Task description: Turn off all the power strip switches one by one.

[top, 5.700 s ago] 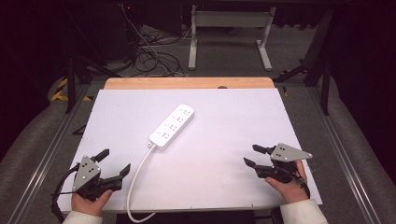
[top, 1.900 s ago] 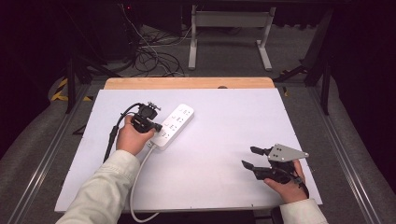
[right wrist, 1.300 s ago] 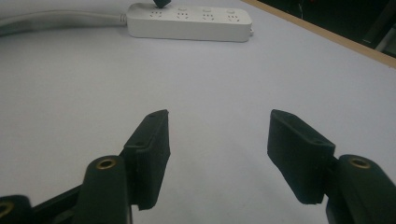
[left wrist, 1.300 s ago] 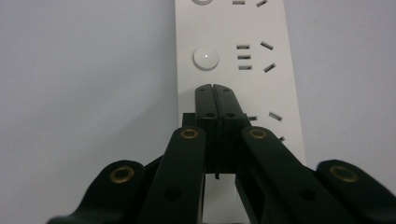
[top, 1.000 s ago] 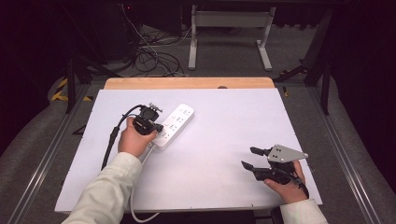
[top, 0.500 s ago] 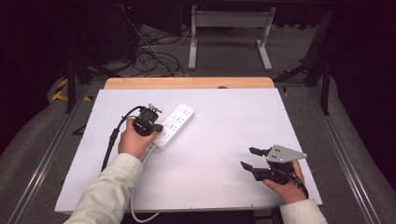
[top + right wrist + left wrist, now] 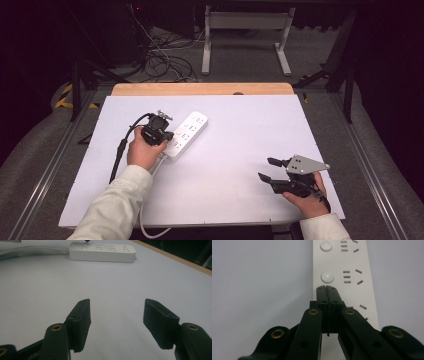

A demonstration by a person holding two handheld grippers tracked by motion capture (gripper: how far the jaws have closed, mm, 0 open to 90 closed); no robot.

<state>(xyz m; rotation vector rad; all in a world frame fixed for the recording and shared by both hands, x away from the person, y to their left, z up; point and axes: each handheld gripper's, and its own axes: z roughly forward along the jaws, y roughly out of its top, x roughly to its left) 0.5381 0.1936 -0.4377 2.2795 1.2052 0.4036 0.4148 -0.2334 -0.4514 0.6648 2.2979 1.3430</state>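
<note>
L hand-held gripper [image 7: 327, 288] pressed together on power strip [image 7: 352, 272], buttons visible close-up; R hand-held gripper [image 7: 116, 312] wide, empty.

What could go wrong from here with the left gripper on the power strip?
1. The left gripper is shut, its tip on the power strip beside round buttons; a slip might press the wrong button.
2. Pushing could slide the strip, since the right gripper sits open, far from it.

No readable text, label or number anywhere.
</note>
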